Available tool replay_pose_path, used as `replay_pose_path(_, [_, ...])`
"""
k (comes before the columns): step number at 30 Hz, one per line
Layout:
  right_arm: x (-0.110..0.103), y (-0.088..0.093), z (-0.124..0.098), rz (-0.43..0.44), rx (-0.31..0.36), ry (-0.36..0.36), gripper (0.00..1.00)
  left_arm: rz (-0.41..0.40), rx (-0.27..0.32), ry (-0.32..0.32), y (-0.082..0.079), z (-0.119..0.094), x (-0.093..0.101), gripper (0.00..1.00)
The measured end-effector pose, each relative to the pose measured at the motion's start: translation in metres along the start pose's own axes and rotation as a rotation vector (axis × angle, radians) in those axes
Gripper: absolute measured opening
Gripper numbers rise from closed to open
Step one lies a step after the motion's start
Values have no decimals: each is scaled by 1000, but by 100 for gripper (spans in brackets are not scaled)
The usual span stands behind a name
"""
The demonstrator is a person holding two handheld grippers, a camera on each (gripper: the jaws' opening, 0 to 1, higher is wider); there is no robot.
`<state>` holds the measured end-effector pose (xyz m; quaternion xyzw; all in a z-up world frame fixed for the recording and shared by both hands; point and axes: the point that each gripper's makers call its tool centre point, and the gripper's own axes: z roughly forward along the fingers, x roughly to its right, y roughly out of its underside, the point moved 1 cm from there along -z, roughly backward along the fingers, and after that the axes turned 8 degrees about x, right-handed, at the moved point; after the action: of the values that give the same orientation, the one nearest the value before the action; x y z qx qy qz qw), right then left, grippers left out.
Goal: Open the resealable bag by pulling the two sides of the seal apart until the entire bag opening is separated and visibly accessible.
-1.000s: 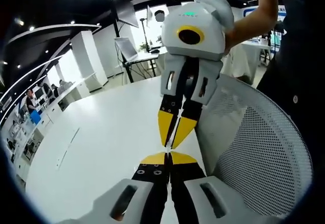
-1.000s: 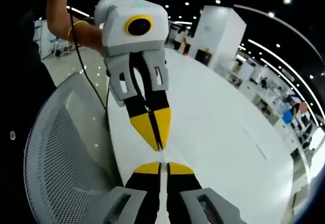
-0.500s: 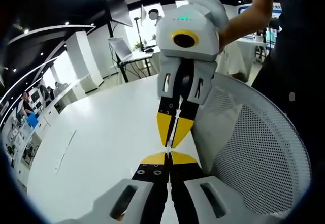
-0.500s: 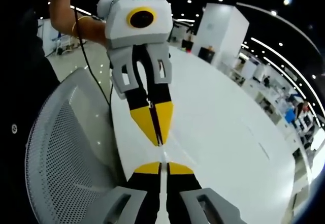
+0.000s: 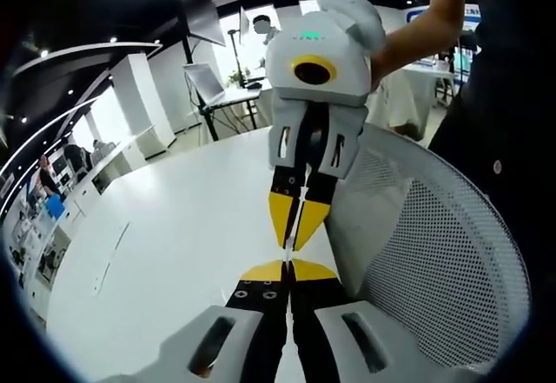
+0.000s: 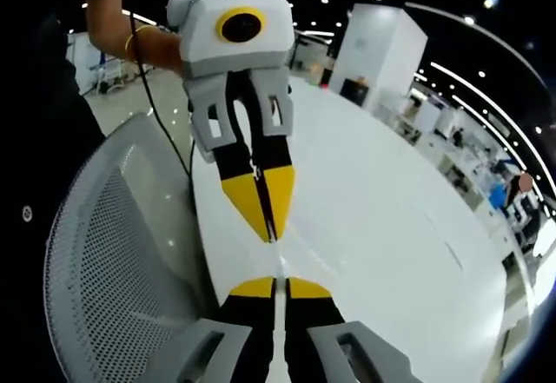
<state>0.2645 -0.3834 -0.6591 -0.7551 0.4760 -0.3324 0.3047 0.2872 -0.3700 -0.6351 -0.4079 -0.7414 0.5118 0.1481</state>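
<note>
The left gripper [image 5: 288, 267] and right gripper [image 6: 276, 282] are held tip to tip above the white table [image 5: 174, 227], near its edge. Both are clenched on the thin, near-transparent resealable bag [image 6: 275, 257] stretched between them.

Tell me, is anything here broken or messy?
Nothing looks broken or spilled. The left gripper and right gripper point tip to tip, jaws shut, above the white table, beside a mesh chair. I cannot make out the bag between them.

Bright ceiling strips glare overhead; sharp centre, edges bend.
</note>
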Motion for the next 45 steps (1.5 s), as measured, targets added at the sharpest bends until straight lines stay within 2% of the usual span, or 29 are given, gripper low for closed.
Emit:
replay_pose_path(34, [-5,13,-7,32,-15,7,0,-14,19,27,-5,-2,8,0])
replay_pose_path(36, [-4,12,-8,10,-19,9,0,11,24,17,-6,-2,5,0])
replay_pose_path(37, [-3,12,-7,7,-26,9,0,1,29,45,-5,-1,10,0])
replay_pose_path(38, [-3,13,-7,-14,-34,7,0,14,27,28,-5,-1,7,0])
replay_pose_path(40, [-3,13,-7,-15,-37,4,0,-1,24,45,-4,-1,10,0])
replay_pose_path(45, [-3,11,-7,-24,-31,1,0,-1,31,31,-4,0,7,0])
